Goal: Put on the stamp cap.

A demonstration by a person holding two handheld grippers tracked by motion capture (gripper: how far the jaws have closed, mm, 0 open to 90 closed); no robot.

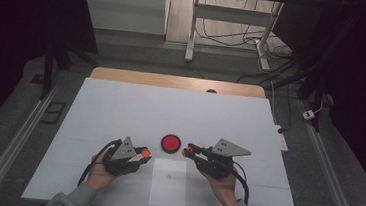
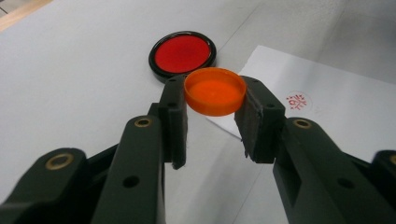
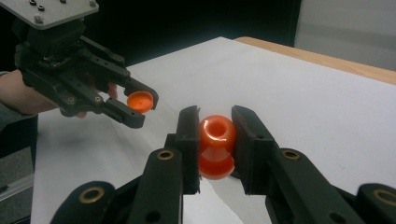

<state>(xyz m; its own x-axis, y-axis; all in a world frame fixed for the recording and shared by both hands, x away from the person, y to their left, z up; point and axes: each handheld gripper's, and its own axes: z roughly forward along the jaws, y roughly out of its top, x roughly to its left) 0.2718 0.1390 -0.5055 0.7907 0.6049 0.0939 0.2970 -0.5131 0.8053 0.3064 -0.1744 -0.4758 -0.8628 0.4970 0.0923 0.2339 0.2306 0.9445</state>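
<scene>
Work in hand: stamping a sheet of paper with an orange stamp, judged from what the fingers hold.
Left gripper (image 2: 215, 116): fingers pinching the orange cap (image 2: 215, 91), open side up, held off the desk near its front edge, left of the paper.
Right gripper (image 3: 215, 144): fingers clamped on the orange stamp (image 3: 216, 145), lifted above the desk just right of the ink pad.
Ink pad (image 1: 171, 143): round, red in a black rim, open, on the desk (image 1: 120, 112) between the two grippers.
Paper (image 1: 168, 189): white sheet at the front edge, middle; it carries one small red mark (image 2: 297, 100).
Done: cap is off the stamp; one print is on the paper.
Left: probably capping the stamp again, since cap and stamp face each other but are apart.
</scene>
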